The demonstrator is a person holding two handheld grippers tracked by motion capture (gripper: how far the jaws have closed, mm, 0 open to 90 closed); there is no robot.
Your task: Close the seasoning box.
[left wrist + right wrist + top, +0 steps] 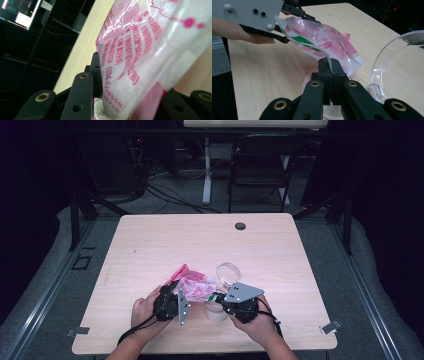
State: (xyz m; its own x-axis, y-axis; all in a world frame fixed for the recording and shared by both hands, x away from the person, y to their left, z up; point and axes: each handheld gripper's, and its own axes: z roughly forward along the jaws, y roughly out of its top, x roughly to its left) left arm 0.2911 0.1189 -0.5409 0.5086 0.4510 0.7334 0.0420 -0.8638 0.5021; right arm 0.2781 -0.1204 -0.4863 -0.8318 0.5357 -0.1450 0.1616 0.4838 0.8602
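With both my left gripper [172,296] and right gripper [329,65] clamped on the pink-printed clear plastic bag [322,42], I judge tearing it open comes next, needing opposed pulls.

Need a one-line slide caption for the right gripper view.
Right gripper pinches a corner of the pink printed bag held by the left gripper, beside a clear container.

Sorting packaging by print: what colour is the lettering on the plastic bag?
Pink-red lettering on the clear plastic bag, plus a green patch; clearest in the left gripper view.
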